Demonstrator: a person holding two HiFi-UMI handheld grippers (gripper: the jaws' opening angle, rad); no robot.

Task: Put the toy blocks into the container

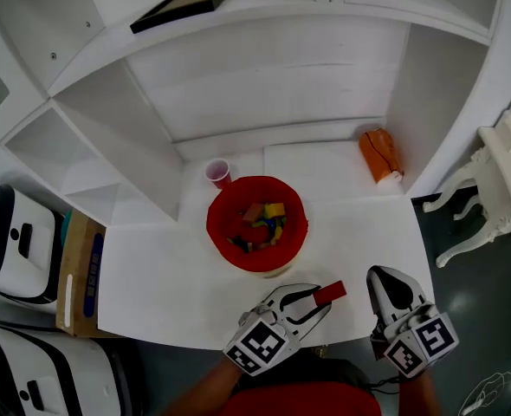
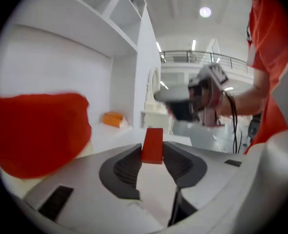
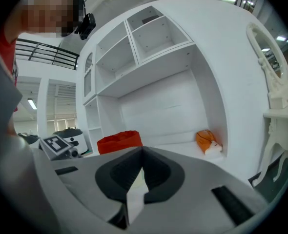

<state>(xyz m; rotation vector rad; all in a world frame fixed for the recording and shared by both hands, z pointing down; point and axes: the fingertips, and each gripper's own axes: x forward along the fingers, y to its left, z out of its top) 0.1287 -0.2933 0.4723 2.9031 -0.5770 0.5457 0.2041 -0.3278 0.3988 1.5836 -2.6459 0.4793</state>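
A red bucket-like container (image 1: 216,224) stands in the middle of the white table (image 1: 152,276), with several coloured toy blocks (image 1: 264,222) inside. My left gripper (image 1: 322,296) hovers at the table's front edge, right of the container, and is shut on a red block (image 1: 331,292). In the left gripper view the red block (image 2: 152,144) stands upright between the pads of the left gripper (image 2: 152,152), with the container (image 2: 36,130) close on the left. My right gripper (image 1: 384,282) is further right, shut and empty; its jaws (image 3: 143,164) meet with nothing between them.
A pink cup (image 1: 218,172) stands just behind the container. An orange pouch (image 1: 381,154) lies at the table's back right corner. White shelves rise behind, with a black frame (image 1: 184,5) on top. A white chair (image 1: 489,180) stands right, white appliances (image 1: 13,241) left.
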